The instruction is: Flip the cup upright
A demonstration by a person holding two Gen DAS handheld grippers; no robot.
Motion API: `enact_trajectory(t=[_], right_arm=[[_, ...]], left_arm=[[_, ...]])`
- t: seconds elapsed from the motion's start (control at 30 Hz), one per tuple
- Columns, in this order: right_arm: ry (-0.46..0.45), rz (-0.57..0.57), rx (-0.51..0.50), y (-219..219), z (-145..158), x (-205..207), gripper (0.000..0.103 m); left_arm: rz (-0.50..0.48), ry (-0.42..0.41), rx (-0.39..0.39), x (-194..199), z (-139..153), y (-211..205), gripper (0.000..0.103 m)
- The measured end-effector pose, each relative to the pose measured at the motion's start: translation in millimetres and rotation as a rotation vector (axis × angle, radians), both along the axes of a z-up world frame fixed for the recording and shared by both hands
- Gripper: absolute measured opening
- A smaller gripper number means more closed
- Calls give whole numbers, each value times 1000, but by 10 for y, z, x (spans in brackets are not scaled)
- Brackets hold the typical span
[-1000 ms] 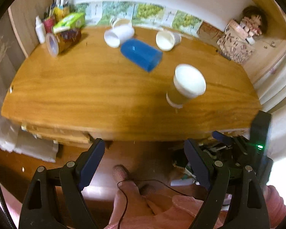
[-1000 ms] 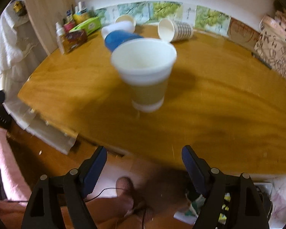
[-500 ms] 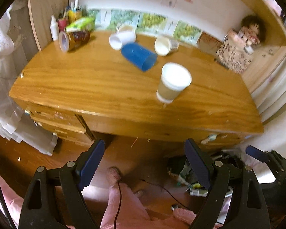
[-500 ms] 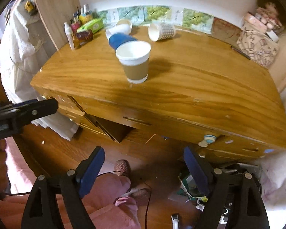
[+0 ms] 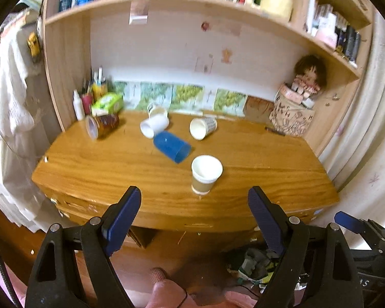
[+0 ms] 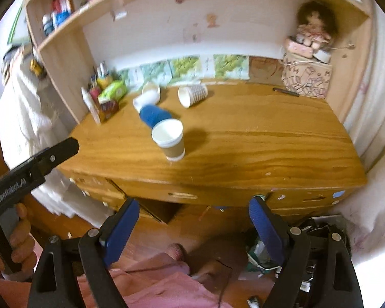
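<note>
A white paper cup with a brown sleeve [image 5: 205,175] stands upright near the front of the wooden desk [image 5: 256,169]; it also shows in the right wrist view [image 6: 170,138]. A blue cup [image 5: 172,147] lies on its side behind it. A white cup [image 5: 154,125] and a patterned cup [image 5: 202,128] lie on their sides further back. My left gripper [image 5: 195,220] is open and empty, held back from the desk's front edge. My right gripper [image 6: 192,227] is open and empty, also back from the desk.
A clear jar on its side [image 5: 101,125], bottles and a green box [image 5: 107,104] crowd the back left corner. A patterned box with a doll [image 5: 295,113] stands at the back right. Bookshelves rise above the desk. Drawers [image 6: 182,195] face me below.
Both grippers have pulled back and tilted up from the desk, so the shelves now show. The sleeved cup stays upright where it stood.
</note>
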State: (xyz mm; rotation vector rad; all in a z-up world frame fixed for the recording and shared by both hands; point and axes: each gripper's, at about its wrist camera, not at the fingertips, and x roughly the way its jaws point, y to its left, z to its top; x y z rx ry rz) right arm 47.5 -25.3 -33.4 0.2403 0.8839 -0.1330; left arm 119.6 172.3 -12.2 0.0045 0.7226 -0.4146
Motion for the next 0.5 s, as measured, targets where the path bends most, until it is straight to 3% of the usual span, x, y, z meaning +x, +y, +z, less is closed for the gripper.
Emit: enact_trajectory(t=[0.3, 0.4, 0.5], right_arm=[[-238, -78, -42, 41, 377, -390, 88], [-308, -81, -61, 78, 456, -473, 88], [-353, -75, -79, 105, 516, -519, 89]], left_arm=[[72, -156, -19, -298, 215, 77, 88], [89, -185, -35, -353, 236, 102, 99], [94, -215, -32, -422, 256, 104, 100]])
